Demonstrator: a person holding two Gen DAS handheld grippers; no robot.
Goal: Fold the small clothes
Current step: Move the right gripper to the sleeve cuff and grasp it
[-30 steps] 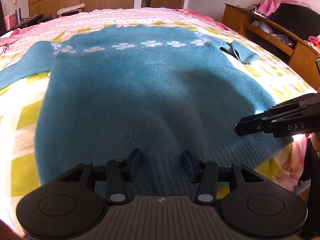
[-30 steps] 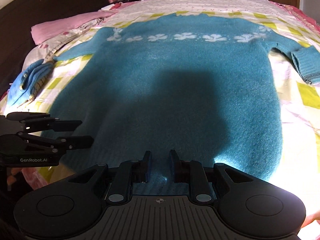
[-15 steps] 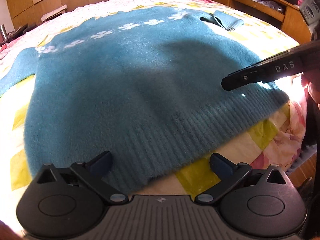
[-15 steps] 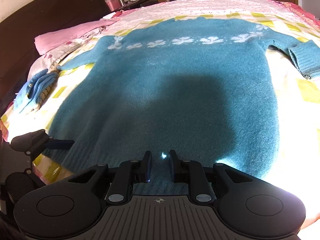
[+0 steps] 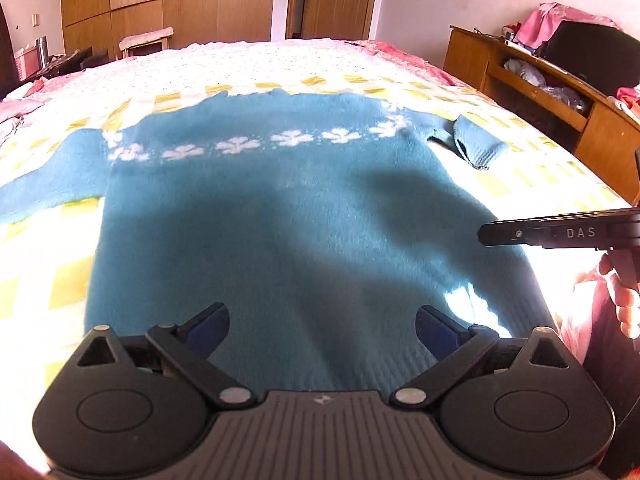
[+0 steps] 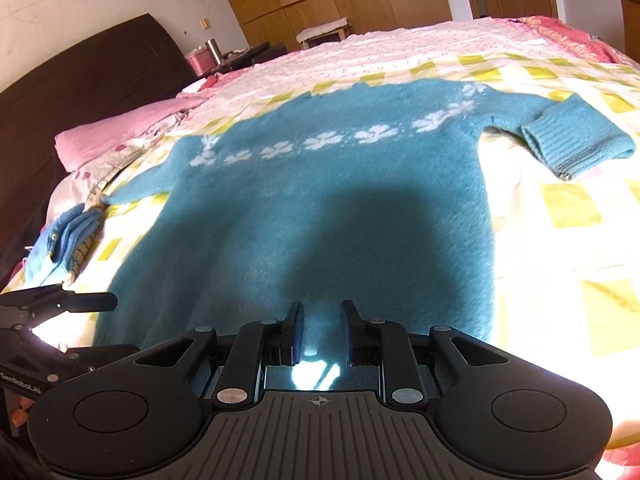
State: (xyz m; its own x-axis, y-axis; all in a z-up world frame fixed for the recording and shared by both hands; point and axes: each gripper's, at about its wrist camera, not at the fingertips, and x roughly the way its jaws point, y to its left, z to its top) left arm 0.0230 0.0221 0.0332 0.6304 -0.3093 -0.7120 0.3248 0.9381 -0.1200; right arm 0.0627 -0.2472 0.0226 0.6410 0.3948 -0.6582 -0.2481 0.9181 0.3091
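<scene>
A teal knit sweater point(image 5: 280, 216) with a row of white flowers across the chest lies flat on the bed, hem toward me; it also shows in the right wrist view point(image 6: 340, 200). Its right sleeve cuff point(image 6: 576, 144) is folded back; the left sleeve point(image 5: 44, 184) stretches out. My left gripper point(image 5: 322, 326) is wide open above the hem, holding nothing. My right gripper point(image 6: 322, 330) hovers over the hem with a narrow gap between its jaws, empty. It shows side-on in the left wrist view point(image 5: 560, 234).
The bed has a yellow-checked white cover point(image 5: 48, 248). A light blue small garment point(image 6: 64, 240) and pink pillow point(image 6: 120, 128) lie at the bed's left. A wooden desk point(image 5: 560, 112) stands right. Wardrobes point(image 5: 160, 0) and a door stand behind. The dark headboard point(image 6: 80, 88) is at left.
My left gripper opened wide from a narrow gap and lifted back, tilting up to see more of the room. My right gripper kept its narrow gap and rose slightly over the hem.
</scene>
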